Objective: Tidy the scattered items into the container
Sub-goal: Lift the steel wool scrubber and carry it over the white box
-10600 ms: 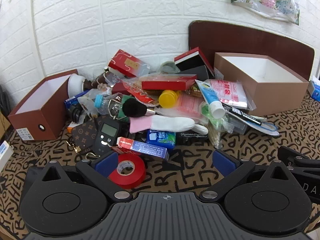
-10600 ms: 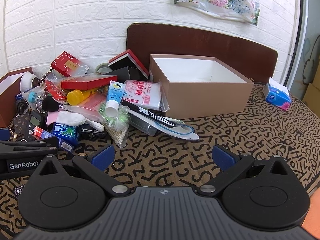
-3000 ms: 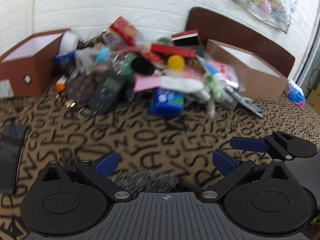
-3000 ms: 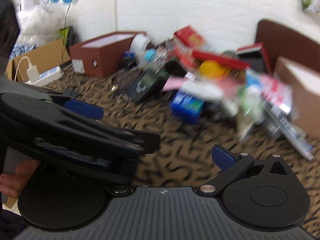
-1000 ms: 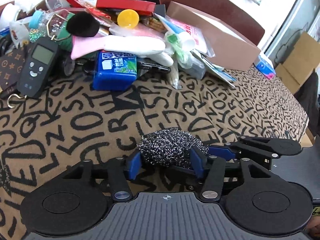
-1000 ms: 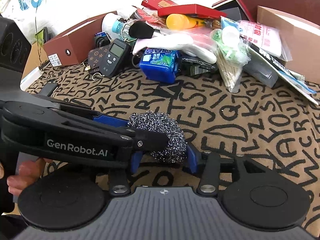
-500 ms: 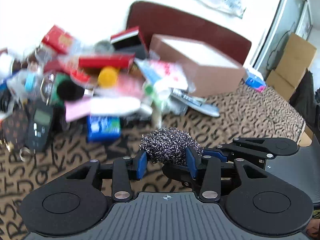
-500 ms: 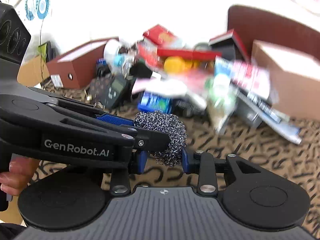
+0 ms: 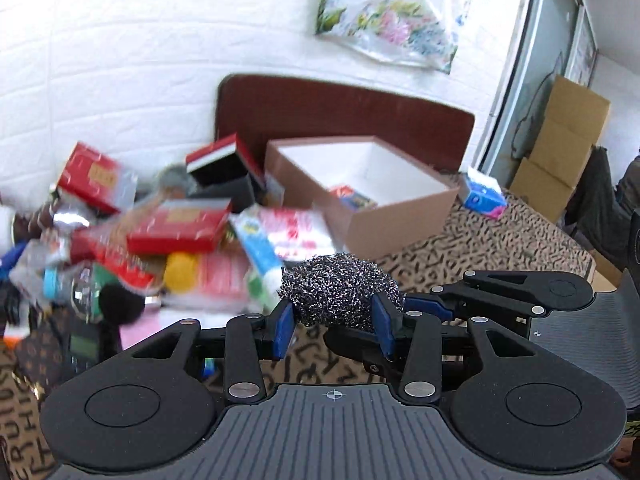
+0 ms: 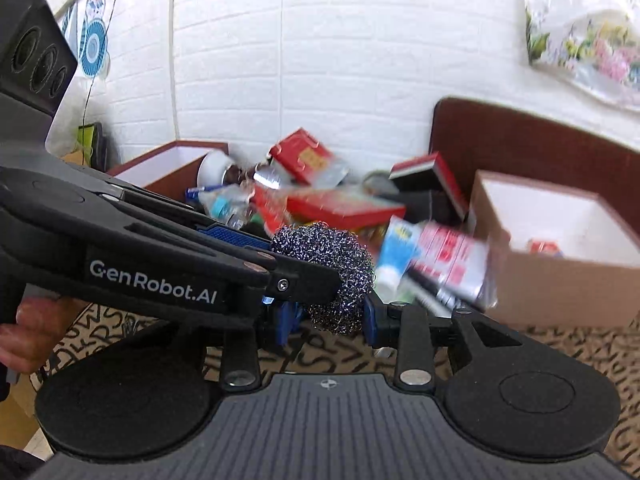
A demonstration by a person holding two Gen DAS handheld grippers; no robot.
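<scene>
Left wrist view: left gripper [image 9: 334,326] and right gripper [image 10: 326,320] both squeeze the steel wool ball [image 9: 338,286], up off the table [image 9: 500,236]

A floral plastic bag [image 9: 394,20] hangs on the white brick wall [image 9: 140,60].

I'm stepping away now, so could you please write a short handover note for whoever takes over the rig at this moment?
Left gripper: shut on the steel wool scourer, lifted clear of the patterned tablecloth.
Right gripper: shut on the same scourer from the other side.
Container: open brown box ahead to the right, with at least one small packet inside.
Done: scourer picked up, both grippers sharing it.
Left: carry the scourer to the box and release; then clear the pile left of the box, which still holds most of the clutter.
</scene>
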